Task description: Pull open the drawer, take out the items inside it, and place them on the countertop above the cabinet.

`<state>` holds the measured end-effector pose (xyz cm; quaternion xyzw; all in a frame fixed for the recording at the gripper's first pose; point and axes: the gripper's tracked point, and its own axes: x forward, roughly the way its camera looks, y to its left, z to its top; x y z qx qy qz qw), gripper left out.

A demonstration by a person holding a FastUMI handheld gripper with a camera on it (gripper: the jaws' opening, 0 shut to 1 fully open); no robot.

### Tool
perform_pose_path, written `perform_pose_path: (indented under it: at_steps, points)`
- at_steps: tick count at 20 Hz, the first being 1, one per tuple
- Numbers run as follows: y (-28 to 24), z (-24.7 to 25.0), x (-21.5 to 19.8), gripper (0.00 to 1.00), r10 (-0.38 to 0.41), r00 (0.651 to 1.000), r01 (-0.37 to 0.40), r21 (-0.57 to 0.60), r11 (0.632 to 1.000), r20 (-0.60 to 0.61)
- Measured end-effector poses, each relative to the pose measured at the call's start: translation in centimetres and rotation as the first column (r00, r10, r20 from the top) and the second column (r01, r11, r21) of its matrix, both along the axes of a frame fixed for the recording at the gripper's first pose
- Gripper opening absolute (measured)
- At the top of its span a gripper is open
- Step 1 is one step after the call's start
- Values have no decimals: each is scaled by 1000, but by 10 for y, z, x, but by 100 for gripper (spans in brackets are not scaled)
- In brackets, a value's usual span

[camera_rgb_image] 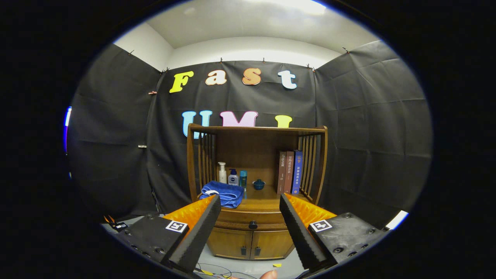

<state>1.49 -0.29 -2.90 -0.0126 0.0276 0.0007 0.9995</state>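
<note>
- Your gripper (250, 201) is held well back from the brown wooden cabinet (255, 182), with its two fingers spread wide and nothing between them.
- The cabinet stands dead ahead at 12 o'clock, framed in the gap between the fingers.
- The shallow wooden drawer with a round dark knob (252, 224) sits closed under the countertop (263, 201) — the knob lies almost on the midline between your fingertips, beyond them.
- Below the drawer are two small wooden cupboard doors (250, 244), each with a dark pull near the middle seam, both shut.
- On the countertop, at about 11 o'clock from the knob, lies a folded blue towel (223, 193); the left fingertip overlaps its front corner in view.
- Behind the towel stand a white pump bottle (222, 173), a small bottle with a dark blue cap (233, 177) and a slim teal bottle (243, 179), close together in a row.
- A small dark teal lidded bowl (259, 184) sits near the middle of the countertop, just beside the slim bottle.
- At about 1 o'clock from the knob, three upright books (290, 172) — two brown, one blue — lean against the slatted right side.
- A fingertip (268, 274) shows at 6 o'clock, below the cabinet, above thin cables on the pale floor (248, 265).
</note>
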Motion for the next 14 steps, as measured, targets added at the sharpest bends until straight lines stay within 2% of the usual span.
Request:
perform_pose_path:
  at_steps: [6,9,14]
  points:
    - [15,-6,25,98,42,998,-42,-8,999,56]
    - [12,-22,54,98,18,996,-17,-16,1000,84]
    - [-2,-88,105,99,-20,999,19,26,999,40]
